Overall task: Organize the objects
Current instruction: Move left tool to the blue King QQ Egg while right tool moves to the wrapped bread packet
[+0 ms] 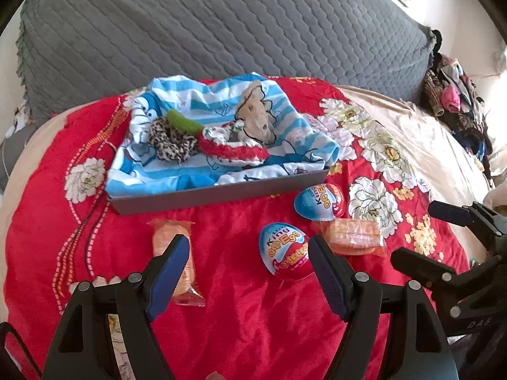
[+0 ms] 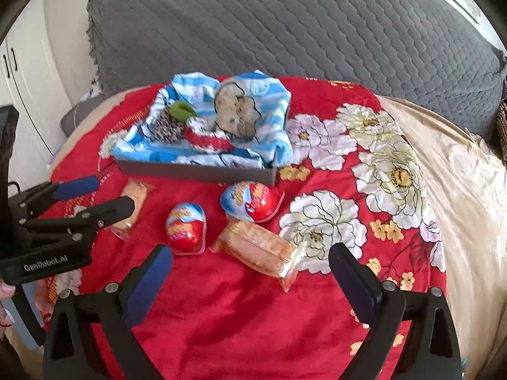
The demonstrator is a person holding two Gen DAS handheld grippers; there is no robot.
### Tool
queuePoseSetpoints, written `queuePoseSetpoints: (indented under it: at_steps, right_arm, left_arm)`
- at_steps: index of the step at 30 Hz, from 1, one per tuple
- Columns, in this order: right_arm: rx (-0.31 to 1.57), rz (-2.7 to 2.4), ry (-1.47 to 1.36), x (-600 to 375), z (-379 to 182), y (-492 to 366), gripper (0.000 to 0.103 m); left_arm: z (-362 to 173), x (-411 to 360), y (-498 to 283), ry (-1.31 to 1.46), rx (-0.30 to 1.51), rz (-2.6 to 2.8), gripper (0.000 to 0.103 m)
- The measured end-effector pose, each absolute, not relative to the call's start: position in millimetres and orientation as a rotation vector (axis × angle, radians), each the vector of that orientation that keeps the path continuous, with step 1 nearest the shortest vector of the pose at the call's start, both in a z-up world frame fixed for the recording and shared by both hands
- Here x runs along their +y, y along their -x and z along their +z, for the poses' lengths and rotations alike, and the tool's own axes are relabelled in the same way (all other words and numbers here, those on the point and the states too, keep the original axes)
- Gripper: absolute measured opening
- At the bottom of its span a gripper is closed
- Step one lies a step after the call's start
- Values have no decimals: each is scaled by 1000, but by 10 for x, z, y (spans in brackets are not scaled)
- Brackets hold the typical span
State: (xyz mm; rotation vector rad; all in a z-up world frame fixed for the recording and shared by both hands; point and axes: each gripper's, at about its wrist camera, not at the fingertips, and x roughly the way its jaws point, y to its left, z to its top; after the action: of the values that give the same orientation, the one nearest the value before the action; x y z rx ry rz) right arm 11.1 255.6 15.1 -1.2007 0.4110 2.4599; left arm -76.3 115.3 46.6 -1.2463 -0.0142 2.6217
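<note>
A red flowered blanket covers the bed, with a gray quilted cover behind it across the top of both views. In the upper middle of the left wrist view sits a gray tray lined with a blue striped cloth; on the cloth lie a leopard-print scrunchie, a green piece, a red fuzzy band and a beige cloth.

In front of the tray, on the blanket, lie four snacks. One chocolate egg lies at the frame's centre, a second egg just beyond it near the tray's right corner. A wrapped cracker pack lies to the right, touching neither egg that I can tell; another cracker pack lies at lower left, partly behind a finger.

The left gripper hangs over the blanket, jaws wide, nothing between them. In the right wrist view the right gripper is also spread wide and empty, the cracker pack lying just beyond its tips.
</note>
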Motion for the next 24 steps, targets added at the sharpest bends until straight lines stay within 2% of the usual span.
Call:
queuePoseSetpoints:
  at_steps: [24]
  right_arm:
    - [243,2472,1411,2640,-322,165,100]
  left_arm:
    - [80,1483,1130,1332,-25,2549,79]
